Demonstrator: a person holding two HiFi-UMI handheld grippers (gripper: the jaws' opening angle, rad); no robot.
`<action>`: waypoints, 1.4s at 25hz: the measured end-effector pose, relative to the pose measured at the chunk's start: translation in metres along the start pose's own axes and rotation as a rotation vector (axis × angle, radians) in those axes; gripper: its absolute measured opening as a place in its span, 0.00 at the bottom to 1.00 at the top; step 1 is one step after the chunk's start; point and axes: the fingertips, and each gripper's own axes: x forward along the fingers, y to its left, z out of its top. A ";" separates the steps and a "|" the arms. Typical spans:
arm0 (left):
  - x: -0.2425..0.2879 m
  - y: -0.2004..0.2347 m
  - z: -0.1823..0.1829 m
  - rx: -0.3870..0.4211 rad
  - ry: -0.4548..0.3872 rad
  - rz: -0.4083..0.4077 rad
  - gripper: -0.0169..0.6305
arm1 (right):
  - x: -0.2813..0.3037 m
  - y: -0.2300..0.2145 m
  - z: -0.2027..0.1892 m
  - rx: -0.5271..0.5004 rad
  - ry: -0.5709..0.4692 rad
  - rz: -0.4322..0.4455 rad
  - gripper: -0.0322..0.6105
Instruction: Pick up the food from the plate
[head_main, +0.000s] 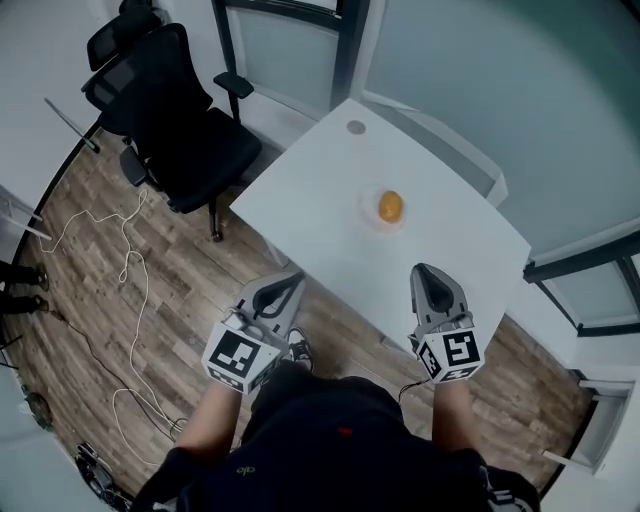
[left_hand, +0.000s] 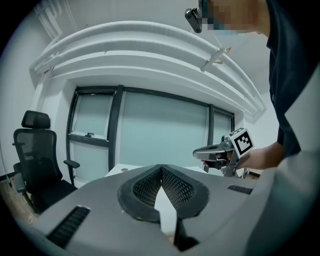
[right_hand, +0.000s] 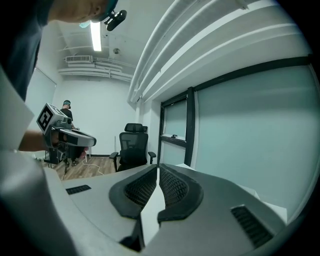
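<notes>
An orange-yellow piece of food (head_main: 390, 206) lies on a small clear plate (head_main: 368, 216) near the middle of the white table (head_main: 330, 190). My left gripper (head_main: 290, 284) hovers at the table's near edge, left of the plate, its jaws shut with nothing between them. My right gripper (head_main: 428, 275) is over the table's near right part, just short of the plate, also shut and empty. In the left gripper view the jaw tips (left_hand: 161, 168) meet, and the right gripper (left_hand: 200, 154) shows at the right. In the right gripper view the tips (right_hand: 158, 169) meet too; the food is hidden there.
A black office chair (head_main: 170, 120) stands left of the table on the wood floor, with white cable (head_main: 130, 270) looping beside it. A small grey disc (head_main: 356, 127) lies at the table's far corner. Glass partitions (head_main: 480, 60) run behind the table.
</notes>
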 end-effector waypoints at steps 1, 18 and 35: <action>0.005 0.014 0.000 0.003 -0.002 -0.008 0.06 | 0.014 0.003 0.002 -0.006 0.007 -0.004 0.10; 0.082 0.090 -0.023 -0.094 0.067 -0.040 0.06 | 0.165 -0.082 -0.098 0.111 0.268 -0.100 0.46; 0.108 0.094 -0.059 -0.188 0.210 0.110 0.06 | 0.282 -0.148 -0.250 0.251 0.527 -0.148 0.63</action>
